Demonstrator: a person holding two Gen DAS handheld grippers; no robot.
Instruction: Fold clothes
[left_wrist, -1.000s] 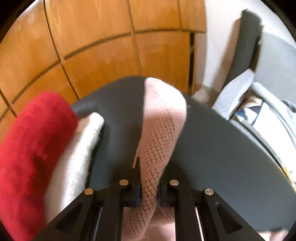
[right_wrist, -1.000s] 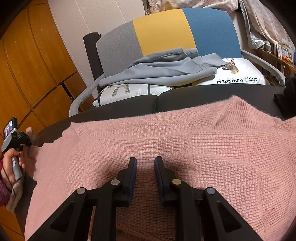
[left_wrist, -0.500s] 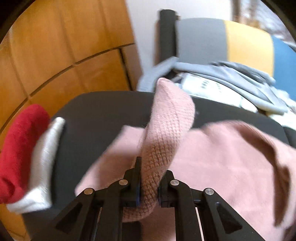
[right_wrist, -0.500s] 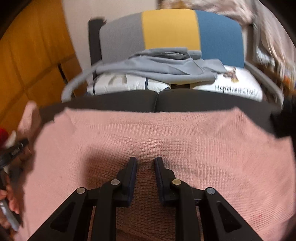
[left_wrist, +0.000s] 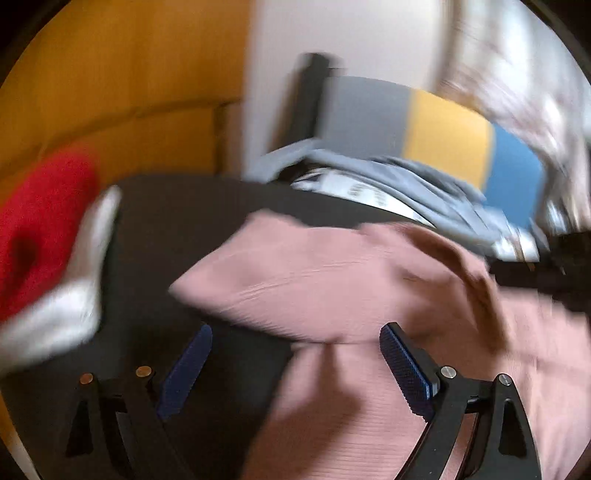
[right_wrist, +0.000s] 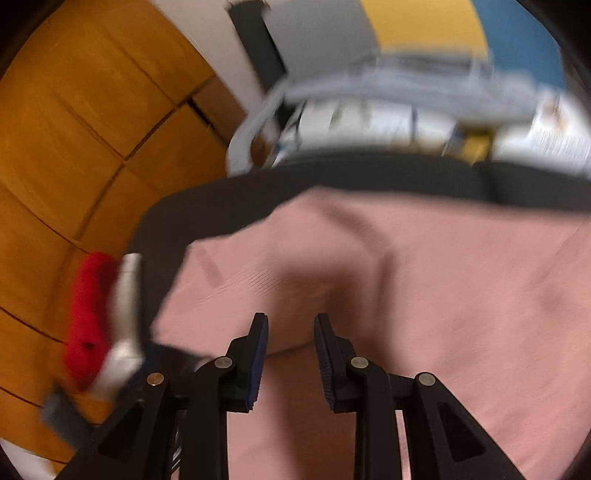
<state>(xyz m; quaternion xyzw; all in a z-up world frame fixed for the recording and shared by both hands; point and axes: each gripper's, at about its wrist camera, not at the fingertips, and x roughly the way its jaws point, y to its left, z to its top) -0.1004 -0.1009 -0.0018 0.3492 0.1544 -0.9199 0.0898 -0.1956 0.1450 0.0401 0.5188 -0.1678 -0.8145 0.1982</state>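
Sweater: pink knit (left_wrist: 332, 280), spread over the dark table (left_wrist: 177, 221); one fold of it lies doubled back across the body, near the left edge. Both views are blurred.
Left gripper (left_wrist: 295, 369): jaws stand wide apart, nothing between them. Its left finger sits over bare table, its right finger (left_wrist: 406, 369) over the sweater. The folded-over flap lies just ahead of the tips.
Right gripper (right_wrist: 290, 354): jaws a narrow gap apart, low over the sweater (right_wrist: 406, 277); no cloth shows pinched between them, though whether the tips touch the knit I cannot tell.
Red and white cloth (left_wrist: 40, 236): bundled at the table's left edge, apart from the sweater; it also shows in the right view (right_wrist: 99, 317).
Table edge: dark rim (right_wrist: 369, 177) curves beyond the sweater's far side.
Chair: grey, yellow and blue back (left_wrist: 443, 129) behind the table, with grey clothing (left_wrist: 388, 177) and white printed cushions (right_wrist: 369, 122) piled on its seat.
Wall: orange wood panels (right_wrist: 74, 129) to the left.
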